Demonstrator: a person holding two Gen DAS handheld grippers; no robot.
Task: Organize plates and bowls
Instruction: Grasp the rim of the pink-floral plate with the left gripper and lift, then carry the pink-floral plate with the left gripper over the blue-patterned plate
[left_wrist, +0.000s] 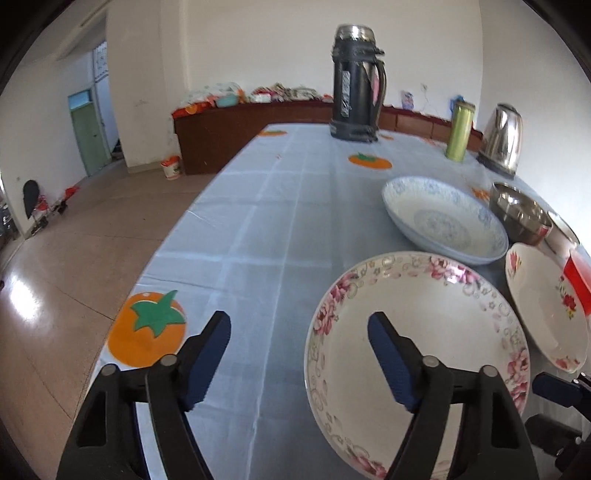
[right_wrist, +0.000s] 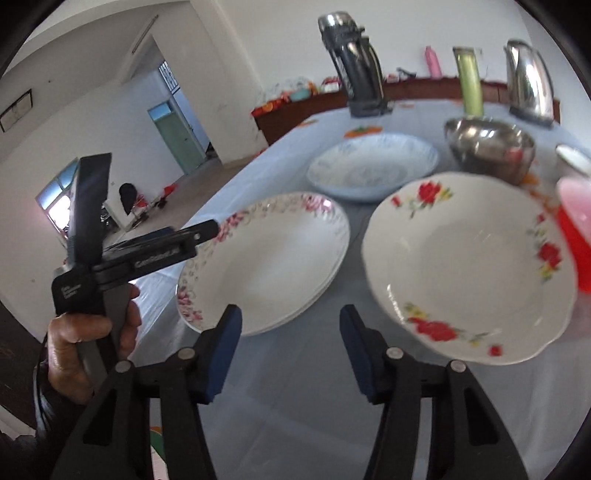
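A white plate with a pink flower rim (left_wrist: 424, 295) lies at the near right of the table; in the right wrist view it tops a short stack (right_wrist: 269, 258). My left gripper (left_wrist: 299, 321) is open, its right finger over the plate's inside and its left finger over bare cloth, so the plate's left rim lies between the jaws untouched. A red rose plate (right_wrist: 469, 266) sits to the right, and a blue patterned plate (right_wrist: 373, 166) and a steel bowl (right_wrist: 487, 147) stand behind. My right gripper (right_wrist: 291, 317) is open over the cloth between the two near plates.
A tall dark thermos (left_wrist: 356, 85), a green bottle (left_wrist: 460, 131) and a steel kettle (left_wrist: 502, 138) stand at the table's far end. A red cup (right_wrist: 576, 236) is at the right edge. A hand (right_wrist: 92, 332) holds the left gripper. The table's left edge (left_wrist: 166, 240) drops to the floor.
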